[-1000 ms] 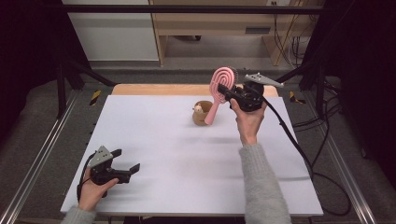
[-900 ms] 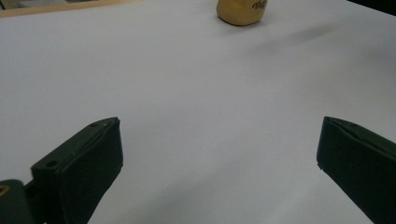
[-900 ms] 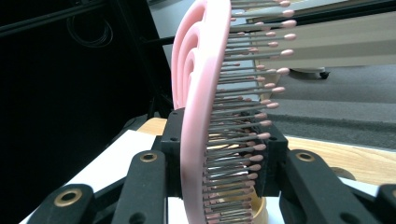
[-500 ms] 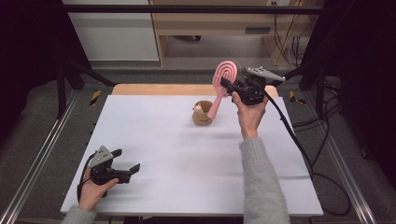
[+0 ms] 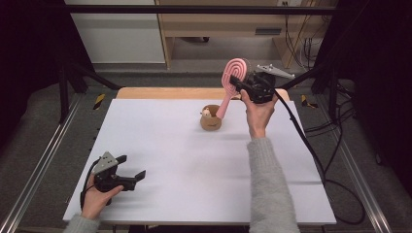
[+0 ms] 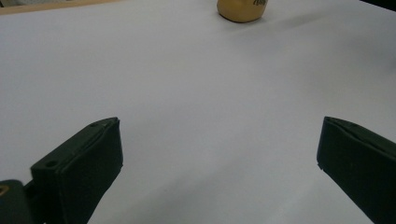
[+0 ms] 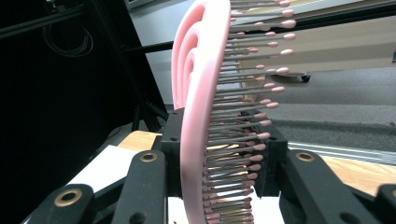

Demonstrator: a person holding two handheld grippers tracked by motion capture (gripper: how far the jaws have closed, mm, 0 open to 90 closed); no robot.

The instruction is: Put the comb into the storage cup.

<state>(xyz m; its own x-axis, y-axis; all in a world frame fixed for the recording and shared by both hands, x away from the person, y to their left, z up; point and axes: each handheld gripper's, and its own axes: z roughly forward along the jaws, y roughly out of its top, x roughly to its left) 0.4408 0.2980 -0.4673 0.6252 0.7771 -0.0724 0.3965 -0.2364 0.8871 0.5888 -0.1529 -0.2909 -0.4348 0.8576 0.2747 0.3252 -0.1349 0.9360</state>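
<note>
My right gripper (image 5: 239,86) is shut on the head of a pink hairbrush (image 5: 232,77) and holds it up above the far side of the table. Its handle slants down towards a small brown pot (image 5: 211,119) that stands on the white table (image 5: 194,160); I cannot tell whether the tip touches the pot. In the right gripper view the brush (image 7: 201,107) stands upright between the jaws, bristles to the right. My left gripper (image 5: 132,168) rests open near the front left corner with nothing between its jaws. The left gripper view has the pot (image 6: 242,9) far ahead.
A wooden strip (image 5: 170,93) runs along the table's far edge. Black frame posts (image 5: 63,73) stand at both sides and metal rails (image 5: 41,160) flank the table. A black cable (image 5: 311,150) trails from the right gripper over the right edge.
The right hand has lifted the brush a little and tipped its head up and back. The left gripper has kept still.
</note>
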